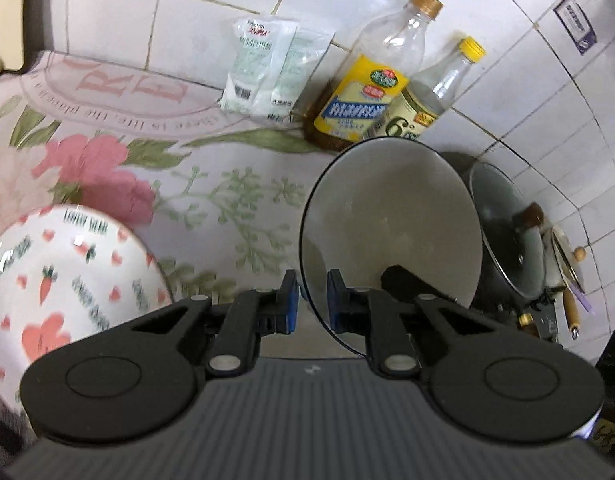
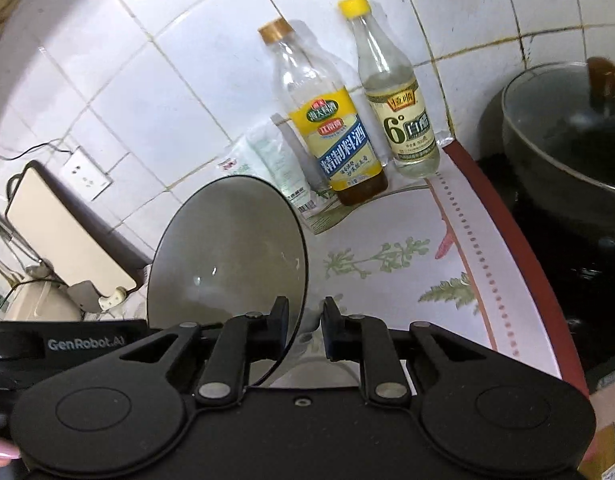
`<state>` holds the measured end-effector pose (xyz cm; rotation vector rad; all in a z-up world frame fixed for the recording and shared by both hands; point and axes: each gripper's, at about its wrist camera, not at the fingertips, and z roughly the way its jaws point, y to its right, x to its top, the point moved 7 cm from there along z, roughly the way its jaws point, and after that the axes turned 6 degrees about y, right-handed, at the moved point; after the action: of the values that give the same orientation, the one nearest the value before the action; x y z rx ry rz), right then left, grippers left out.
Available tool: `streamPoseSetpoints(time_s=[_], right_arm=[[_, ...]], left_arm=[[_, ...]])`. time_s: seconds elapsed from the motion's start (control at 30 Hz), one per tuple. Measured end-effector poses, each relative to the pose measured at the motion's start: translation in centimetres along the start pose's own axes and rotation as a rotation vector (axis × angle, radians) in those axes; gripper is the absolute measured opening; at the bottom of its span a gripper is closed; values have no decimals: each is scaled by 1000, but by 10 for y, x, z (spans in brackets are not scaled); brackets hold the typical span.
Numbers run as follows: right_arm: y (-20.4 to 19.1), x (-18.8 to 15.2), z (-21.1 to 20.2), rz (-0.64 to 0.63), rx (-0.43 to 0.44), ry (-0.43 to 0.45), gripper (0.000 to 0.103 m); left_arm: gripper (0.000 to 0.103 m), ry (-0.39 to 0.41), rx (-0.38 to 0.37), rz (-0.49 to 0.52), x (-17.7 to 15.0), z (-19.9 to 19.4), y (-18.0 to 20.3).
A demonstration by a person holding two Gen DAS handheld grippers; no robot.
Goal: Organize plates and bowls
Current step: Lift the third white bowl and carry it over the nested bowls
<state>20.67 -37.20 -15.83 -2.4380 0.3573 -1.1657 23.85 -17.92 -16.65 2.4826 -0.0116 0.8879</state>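
We grip one grey bowl (image 1: 391,224) by opposite sides of its rim – left tongs (image 1: 311,300) and right tongs (image 2: 305,328) both pinching it – tilted above the floral worktop (image 1: 211,184), a carrot-print plate (image 1: 67,276) nearby.

- Patterned plate (image 1: 67,280), lower left of the left wrist view: cut off by the frame's left edge, its near part behind the gripper body; print smeared by blur.
- Grey bowl (image 1: 391,232), centre right: lower rim hidden behind the gripper's arms.
- Utensils (image 1: 569,280), far right: too small and crowded to identify.
- Glass-lidded pot (image 2: 567,140), upper right of the right wrist view: cut off by the frame's right edge.
- White packet (image 2: 275,168), centre: largely hidden behind the yellow-label bottle (image 2: 327,120) and a grey bowl (image 2: 227,252); lettering unreadable.
- Fingertip (image 2: 1,450), lower left: the rest is out of frame.
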Motion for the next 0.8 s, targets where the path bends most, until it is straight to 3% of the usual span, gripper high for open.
streamPoseSetpoints(time_s=[0.13,0.33,0.53,0.73,0.8], right_arm=[[-10,-12,-20,-46,-16,8,22],[-16,-48,-43,-104,-107,21,23],[-12,-67,-40,-124,-144,-1,25],[-14,-74,-43,-119,-192,78,27],[-19,-78,-39,-179,-219,96,26]], left_arm=[[14,12,11,10,-16,-15,0],[14,-52,-30,-12,-39,-21,-8],[14,-87,-12,-27,-57,-13,-17],[13,-108,1,-104,-70,3,-30],[13,-113,20,-106,-74,7,-33]])
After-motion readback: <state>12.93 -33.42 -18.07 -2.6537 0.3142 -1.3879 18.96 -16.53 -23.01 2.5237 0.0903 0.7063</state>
